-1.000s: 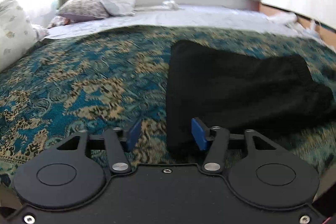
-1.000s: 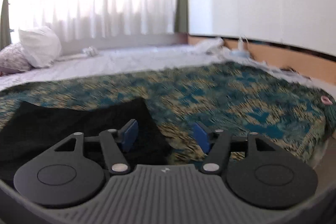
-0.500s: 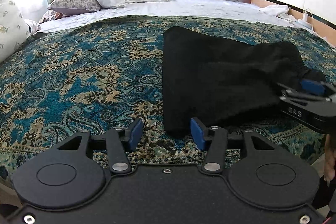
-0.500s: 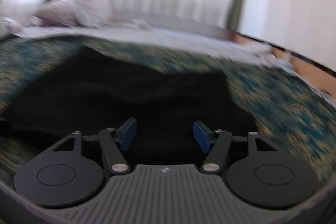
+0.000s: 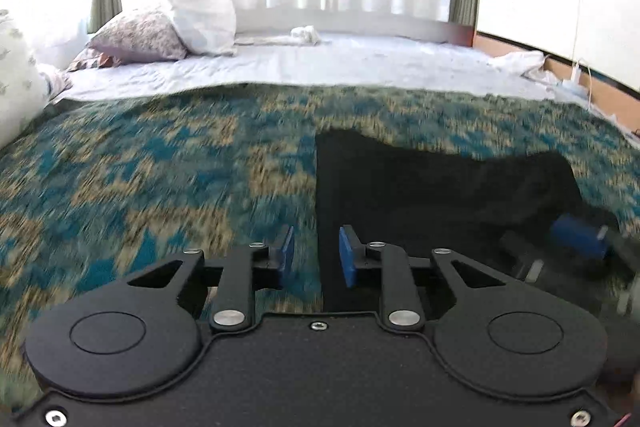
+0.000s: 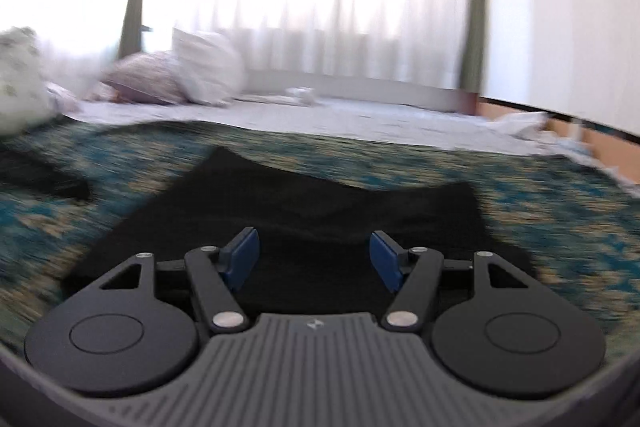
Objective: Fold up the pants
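The black pants (image 5: pixel 440 195) lie folded flat on the patterned blue and tan bedspread (image 5: pixel 140 179). My left gripper (image 5: pixel 316 255) hovers at the pants' near left edge, jaws narrowed but apart, nothing between them. My right gripper (image 6: pixel 314 261) is open and empty, low over the near side of the pants (image 6: pixel 320 211). The right gripper's blue pad also shows at the right of the left wrist view (image 5: pixel 576 235). Both views are motion-blurred.
Pillows (image 5: pixel 160 27) lie at the far left of the bed on a white sheet (image 5: pixel 340 63). Curtains and a bright window are behind. A wooden edge (image 5: pixel 600 91) and wall run along the right side.
My left gripper's jaws have narrowed and it has shifted so the pants' left edge lies between the pads. My right gripper has stayed open and moved over the pants.
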A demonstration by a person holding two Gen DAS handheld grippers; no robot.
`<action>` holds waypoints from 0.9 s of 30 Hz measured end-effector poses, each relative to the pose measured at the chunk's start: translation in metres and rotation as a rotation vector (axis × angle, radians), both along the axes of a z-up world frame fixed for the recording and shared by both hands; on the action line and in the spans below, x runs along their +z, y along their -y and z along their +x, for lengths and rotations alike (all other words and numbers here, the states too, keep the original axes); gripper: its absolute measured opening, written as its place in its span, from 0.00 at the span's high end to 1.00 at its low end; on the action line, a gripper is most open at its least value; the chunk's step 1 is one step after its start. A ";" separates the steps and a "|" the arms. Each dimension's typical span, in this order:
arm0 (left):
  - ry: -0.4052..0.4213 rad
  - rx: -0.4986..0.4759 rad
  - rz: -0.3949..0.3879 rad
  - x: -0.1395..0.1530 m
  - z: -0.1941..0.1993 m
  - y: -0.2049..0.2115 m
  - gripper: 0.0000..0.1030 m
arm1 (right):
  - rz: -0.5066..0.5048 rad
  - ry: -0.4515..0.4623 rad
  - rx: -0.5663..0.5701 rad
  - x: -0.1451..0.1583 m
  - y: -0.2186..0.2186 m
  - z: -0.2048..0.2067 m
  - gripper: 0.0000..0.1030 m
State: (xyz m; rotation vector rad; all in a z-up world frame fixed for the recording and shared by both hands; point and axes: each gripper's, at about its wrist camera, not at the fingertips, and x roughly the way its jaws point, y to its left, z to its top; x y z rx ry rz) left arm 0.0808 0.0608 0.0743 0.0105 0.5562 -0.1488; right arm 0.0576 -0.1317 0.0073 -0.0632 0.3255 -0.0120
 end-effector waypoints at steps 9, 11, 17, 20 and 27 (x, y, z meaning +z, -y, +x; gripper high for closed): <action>-0.151 -0.134 0.009 -0.016 0.113 0.030 0.84 | 0.023 -0.066 0.155 -0.026 -0.044 0.018 0.44; -0.163 -0.125 0.082 -0.026 0.134 0.039 0.85 | 0.039 -0.071 0.156 -0.027 -0.043 0.016 0.44; -0.168 -0.057 0.129 -0.035 0.191 0.044 0.86 | 0.052 -0.061 0.155 -0.031 -0.044 0.016 0.44; -0.173 -0.037 0.152 -0.039 0.211 0.048 0.86 | 0.063 -0.057 0.162 -0.033 -0.042 0.014 0.44; -0.178 0.026 0.153 -0.041 0.232 0.057 0.85 | 0.069 -0.048 0.173 -0.033 -0.039 0.018 0.43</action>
